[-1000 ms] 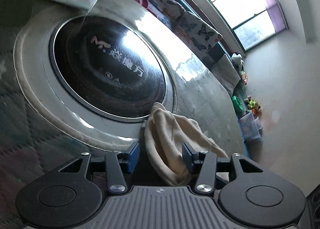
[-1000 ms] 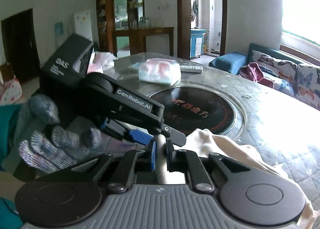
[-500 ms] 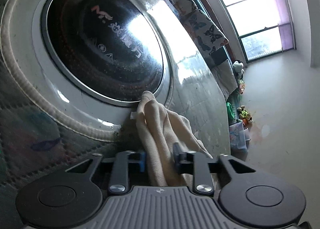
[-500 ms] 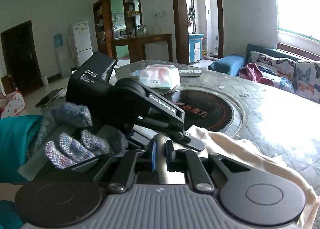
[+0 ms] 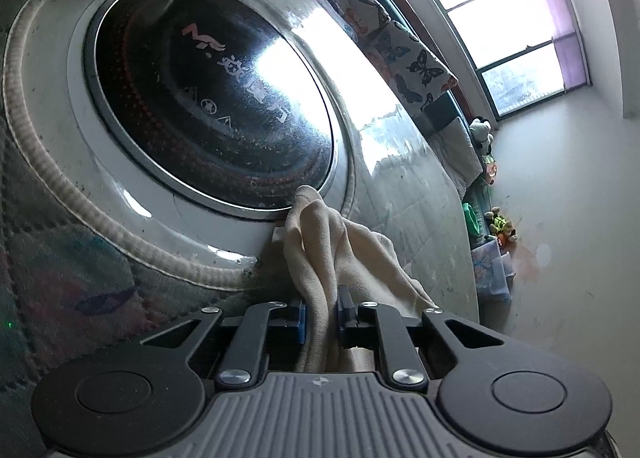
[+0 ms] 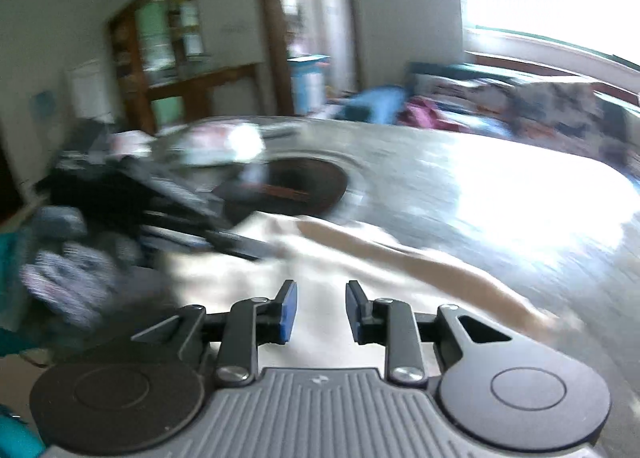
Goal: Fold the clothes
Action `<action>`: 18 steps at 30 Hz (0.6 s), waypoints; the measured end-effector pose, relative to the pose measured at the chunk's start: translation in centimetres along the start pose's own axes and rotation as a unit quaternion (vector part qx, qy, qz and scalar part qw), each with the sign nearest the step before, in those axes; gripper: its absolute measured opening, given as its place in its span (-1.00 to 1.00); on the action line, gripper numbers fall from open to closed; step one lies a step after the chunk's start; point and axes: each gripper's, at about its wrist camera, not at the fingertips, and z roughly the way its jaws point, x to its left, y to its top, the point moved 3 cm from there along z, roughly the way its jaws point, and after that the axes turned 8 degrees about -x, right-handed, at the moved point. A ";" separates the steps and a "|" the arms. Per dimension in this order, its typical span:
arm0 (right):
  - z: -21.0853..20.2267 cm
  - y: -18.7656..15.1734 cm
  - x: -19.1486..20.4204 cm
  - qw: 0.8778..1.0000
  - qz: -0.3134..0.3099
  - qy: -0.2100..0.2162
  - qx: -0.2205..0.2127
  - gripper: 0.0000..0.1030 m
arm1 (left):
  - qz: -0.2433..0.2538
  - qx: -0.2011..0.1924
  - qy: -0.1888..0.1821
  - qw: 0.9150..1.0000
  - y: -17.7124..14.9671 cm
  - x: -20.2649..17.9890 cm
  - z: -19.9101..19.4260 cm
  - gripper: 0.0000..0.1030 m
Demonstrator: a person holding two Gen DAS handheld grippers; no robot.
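1. A bunched fold of the cream garment (image 5: 320,254) is pinched between the just-closed pads of the left gripper (image 5: 320,318) (beside the table's (image 5: 416,194) dark round inset (image 5: 208,106)).
2. The right gripper (image 6: 318,312) is seen with jaws just opened and nothing clamped, above the garment spread on the table.

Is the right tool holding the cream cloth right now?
No, the right tool has just been opening, and its pads stand apart with nothing pinched between them above the cream cloth.
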 end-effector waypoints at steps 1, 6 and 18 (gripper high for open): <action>-0.2 -0.3 -1.2 1.000 0.010 -0.019 0.002 -0.37 | 0.006 -0.001 0.001 1.000 -0.1 -0.1 -0.1 -0.71; -0.6 -1.9 -6.2 0.993 0.062 -0.096 0.002 -0.26 | 0.028 -0.004 0.007 1.000 -0.5 -0.5 -0.2 -0.71; 0.1 -3.4 -10.9 0.976 0.168 -0.136 -0.026 -0.09 | 0.067 -0.012 0.019 0.997 -1.2 -1.3 -0.3 -0.71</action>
